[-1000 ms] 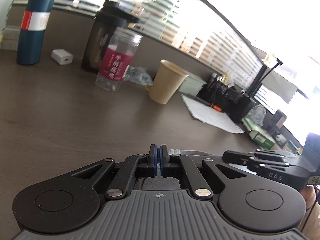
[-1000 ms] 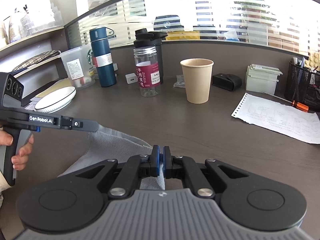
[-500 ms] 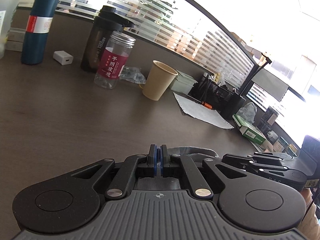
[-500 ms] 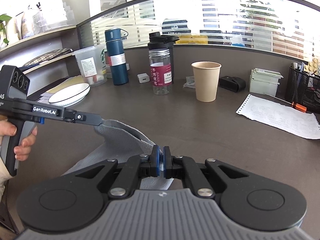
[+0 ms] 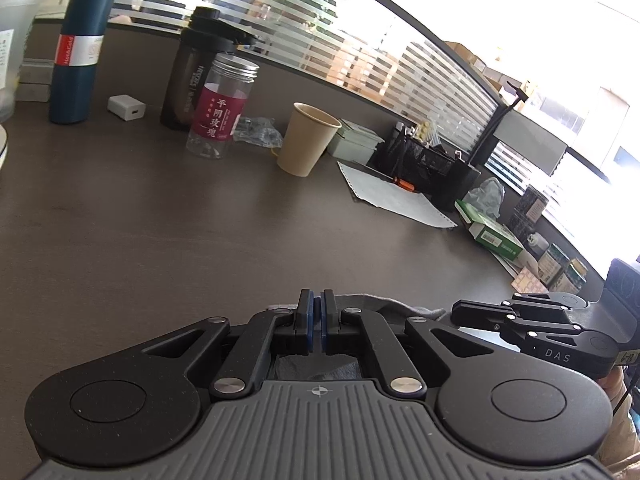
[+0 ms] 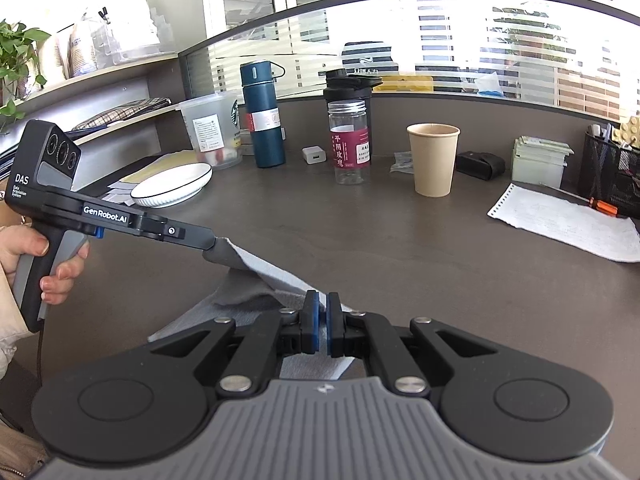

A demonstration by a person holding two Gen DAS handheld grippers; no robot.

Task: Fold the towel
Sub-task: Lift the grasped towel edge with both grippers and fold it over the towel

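I see the left gripper [image 6: 214, 243] clamped fully on one corner of the grey terry-cloth towel [image 6: 260, 276], and the right gripper [image 6: 322, 322] clamped fully on an adjacent corner, so the edge between them runs taut and raised above the dark brown wood-grain desk [image 6: 360, 236]. The rest of the towel hangs down from that edge to the desk near me, directly below both grippers. Well beyond the towel stand a tan paper cup [image 6: 433, 160], a clear plastic jar with a red label [image 6: 348, 142] and a dark blue steel flask [image 6: 262, 114], all upright.
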